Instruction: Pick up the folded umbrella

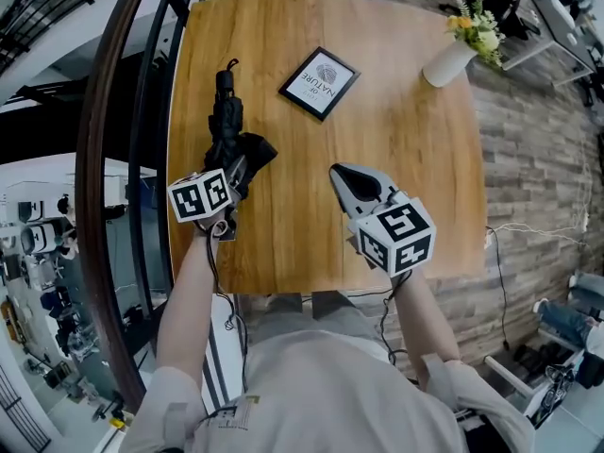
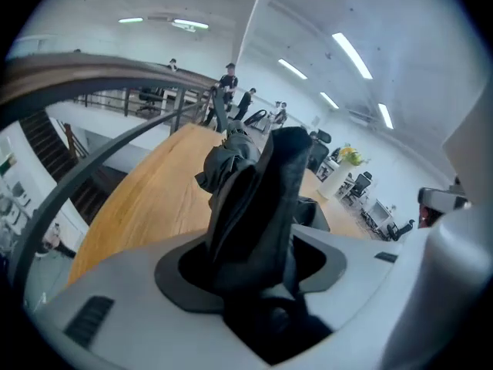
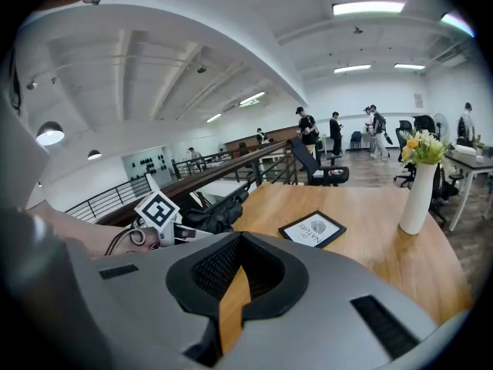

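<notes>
Left of centre, the left tongs (image 1: 238, 165) clamp the near end of the black folded umbrella (image 1: 225, 111), its long axis running up-frame along the left side of the desk (image 1: 396, 159), while the right tongs (image 1: 339, 174), closed together and empty, hover well to its right.

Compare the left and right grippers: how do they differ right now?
The left gripper is closed on the black umbrella; the right gripper holds nothing, its jaws together at the tips. The left gripper sits near the table's left edge, the right gripper over bare wood nearer the middle. Both carry marker cubes.
</notes>
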`<action>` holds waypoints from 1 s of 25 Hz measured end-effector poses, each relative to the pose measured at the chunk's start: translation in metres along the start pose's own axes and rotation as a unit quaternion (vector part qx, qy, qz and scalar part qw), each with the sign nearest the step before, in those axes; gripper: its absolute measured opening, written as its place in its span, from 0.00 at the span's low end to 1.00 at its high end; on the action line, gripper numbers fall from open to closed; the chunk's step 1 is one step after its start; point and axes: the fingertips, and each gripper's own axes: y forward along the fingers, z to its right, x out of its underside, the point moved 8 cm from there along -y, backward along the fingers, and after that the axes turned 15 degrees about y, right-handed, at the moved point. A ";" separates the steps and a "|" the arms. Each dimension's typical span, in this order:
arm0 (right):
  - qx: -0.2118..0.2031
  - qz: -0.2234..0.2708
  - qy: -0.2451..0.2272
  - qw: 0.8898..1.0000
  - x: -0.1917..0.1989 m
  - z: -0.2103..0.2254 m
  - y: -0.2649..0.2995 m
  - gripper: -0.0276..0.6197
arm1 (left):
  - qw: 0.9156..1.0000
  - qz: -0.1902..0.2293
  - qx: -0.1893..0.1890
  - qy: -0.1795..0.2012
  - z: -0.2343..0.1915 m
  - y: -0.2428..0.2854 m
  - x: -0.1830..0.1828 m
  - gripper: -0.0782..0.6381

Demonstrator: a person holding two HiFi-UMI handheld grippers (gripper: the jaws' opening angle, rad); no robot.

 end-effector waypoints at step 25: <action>-0.036 0.293 -0.143 0.945 -0.128 -0.130 -0.221 0.09 | 0.906 0.343 -0.018 0.245 0.134 -0.314 -0.164 0.45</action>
